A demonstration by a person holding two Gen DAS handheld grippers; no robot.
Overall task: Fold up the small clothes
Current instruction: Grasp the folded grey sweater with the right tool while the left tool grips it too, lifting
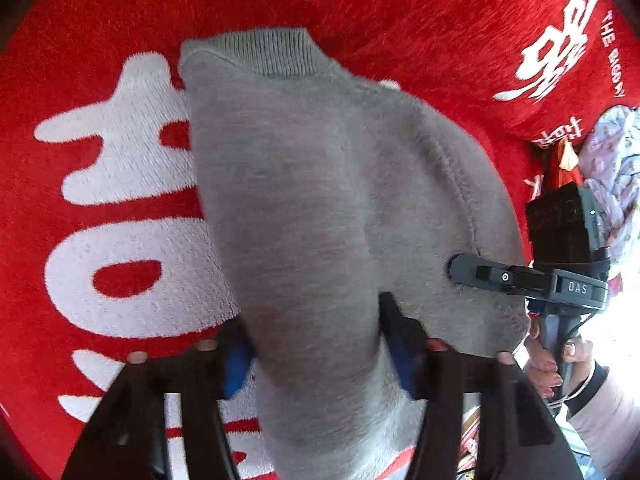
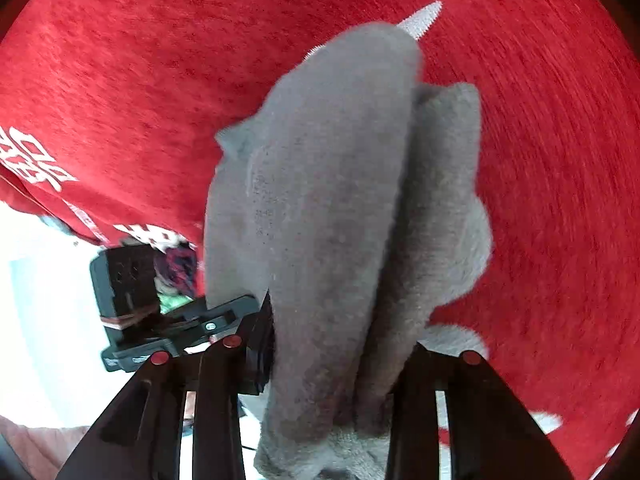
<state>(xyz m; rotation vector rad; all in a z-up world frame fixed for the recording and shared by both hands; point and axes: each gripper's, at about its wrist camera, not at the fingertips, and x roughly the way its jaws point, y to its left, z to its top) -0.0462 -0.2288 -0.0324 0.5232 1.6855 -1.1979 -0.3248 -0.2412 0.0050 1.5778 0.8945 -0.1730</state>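
Left gripper (image 1: 316, 344) is pinching a bunched fold of the grey garment (image 1: 320, 184), its blue pads pressing in from both sides. Right gripper (image 2: 332, 368) is clamping the same grey cloth, which is bulging up and forward past its fingers. Beyond both sets of fingertips, the garment is draping over a red blanket (image 1: 420, 12) with white lettering. No containers are showing.

Grippers (image 1: 316, 356): black slotted fingers, red screws, blue pads. Right gripper (image 1: 460, 270) carried white "DAS" lettering. Sleeve (image 1: 608, 412): pale pink, with a dark cuff.
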